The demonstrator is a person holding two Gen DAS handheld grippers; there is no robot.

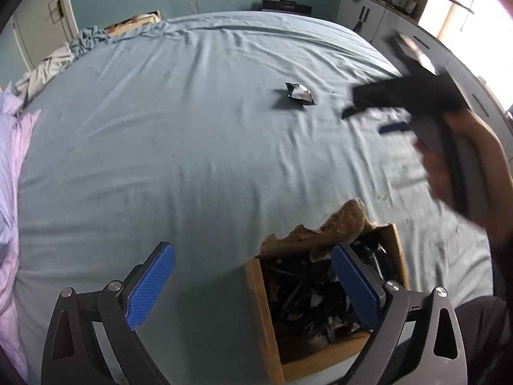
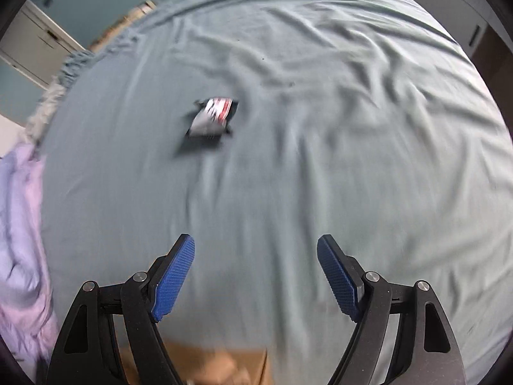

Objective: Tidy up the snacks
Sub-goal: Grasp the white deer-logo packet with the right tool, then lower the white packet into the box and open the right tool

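Note:
One snack packet, silver and black, lies alone on the teal bed sheet; the right wrist view shows it blurred with a red patch. A torn cardboard box holding several dark packets stands close in front of me. My left gripper is open over the box's left edge, its right finger above the packets, with nothing between the pads. My right gripper is open and empty above the sheet, short of the packet. In the left wrist view it is a blur at the right, held by a hand.
A lilac duvet is bunched along the bed's left side. Crumpled cloth lies at the far left corner. White cabinets stand beyond the bed's far right. The box's edge shows under my right gripper.

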